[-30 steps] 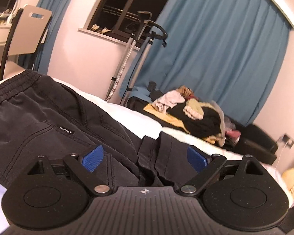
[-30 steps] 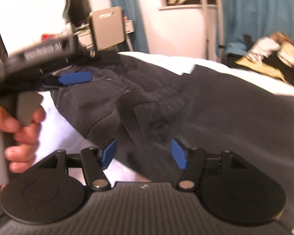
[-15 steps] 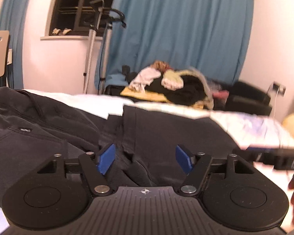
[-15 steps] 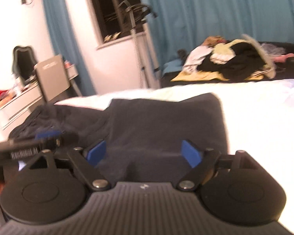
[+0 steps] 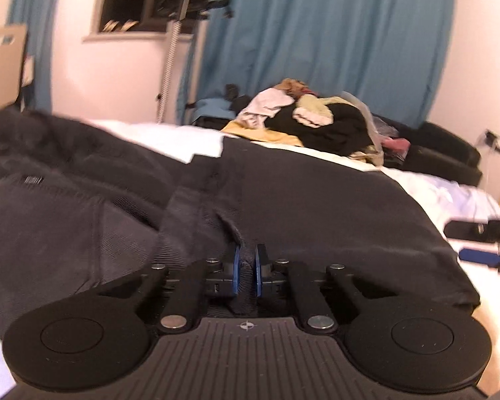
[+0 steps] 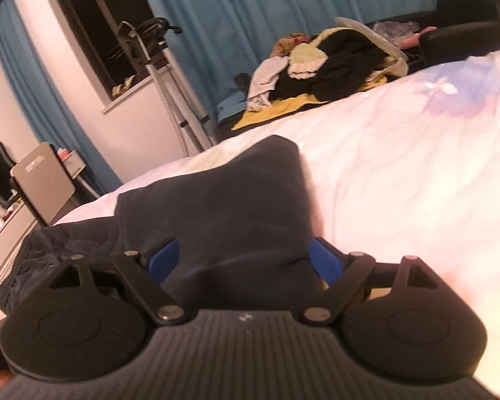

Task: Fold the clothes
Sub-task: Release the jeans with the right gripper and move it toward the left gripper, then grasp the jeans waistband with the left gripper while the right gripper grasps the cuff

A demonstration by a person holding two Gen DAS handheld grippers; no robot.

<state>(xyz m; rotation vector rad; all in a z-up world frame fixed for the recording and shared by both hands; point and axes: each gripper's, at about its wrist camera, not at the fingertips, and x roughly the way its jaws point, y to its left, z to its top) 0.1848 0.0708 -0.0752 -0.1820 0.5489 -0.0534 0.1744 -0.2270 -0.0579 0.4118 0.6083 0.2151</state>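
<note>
My left tongs [image 5: 246, 268] are clamped on a ridge at the crotch of the dark grey cotton shorts [image 5: 316, 200] spread on the white bed [image 6: 400, 166], while my right tongs [image 6: 243, 260], blades apart, straddle the shorts' leg hem.

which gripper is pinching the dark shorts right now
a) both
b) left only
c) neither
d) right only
b) The left gripper has its blue pads shut on a ridge of the shorts, while the right gripper is open, its pads spread apart on either side of the fabric.
</note>
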